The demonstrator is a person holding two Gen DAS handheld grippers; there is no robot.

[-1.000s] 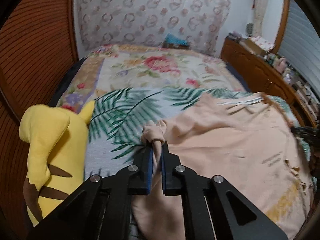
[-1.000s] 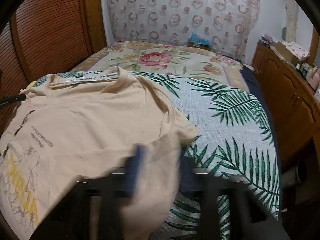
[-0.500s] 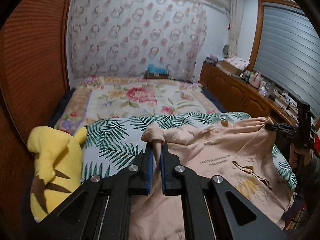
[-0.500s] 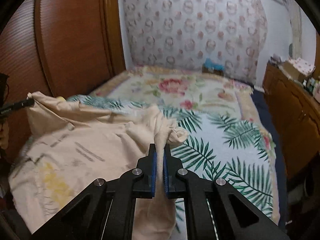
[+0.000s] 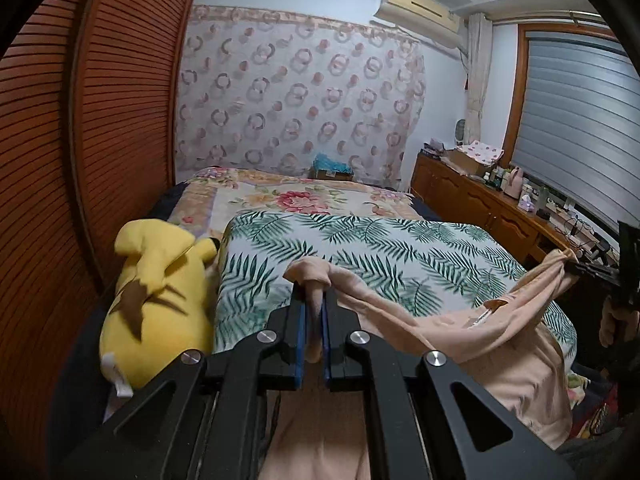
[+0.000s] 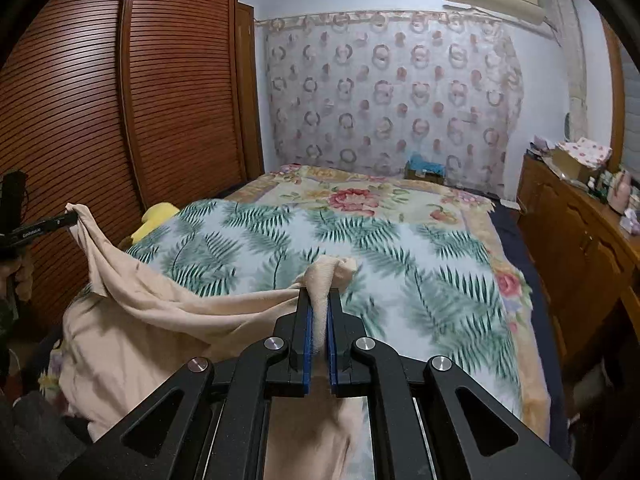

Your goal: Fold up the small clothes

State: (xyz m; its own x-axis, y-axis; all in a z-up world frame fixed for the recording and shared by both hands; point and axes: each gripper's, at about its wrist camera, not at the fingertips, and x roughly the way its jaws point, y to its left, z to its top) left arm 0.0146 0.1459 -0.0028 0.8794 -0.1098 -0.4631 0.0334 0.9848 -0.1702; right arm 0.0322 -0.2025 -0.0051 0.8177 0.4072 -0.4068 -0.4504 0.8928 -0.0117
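Observation:
A peach T-shirt [image 5: 472, 332] hangs lifted off the near end of the bed, stretched between my two grippers. My left gripper [image 5: 314, 294] is shut on one bunched corner of it. My right gripper [image 6: 319, 296] is shut on the other corner. In the right wrist view the shirt [image 6: 152, 320] sags to the left toward the left gripper [image 6: 72, 216]. In the left wrist view the right gripper [image 5: 576, 266] shows at the far right, pinching the cloth. Most of the shirt hangs below the bed edge.
The bed carries a palm-leaf blanket [image 5: 380, 248] over a floral cover [image 6: 360, 196]. A yellow plush toy [image 5: 156, 300] lies at the bed's left edge beside a brown louvred wardrobe [image 6: 120, 100]. A cluttered wooden dresser [image 5: 488, 208] runs along the right.
Both grippers have risen and drawn back toward the foot of the bed, lifting the shirt off the blanket. The shirt now hangs taut between them instead of lying spread.

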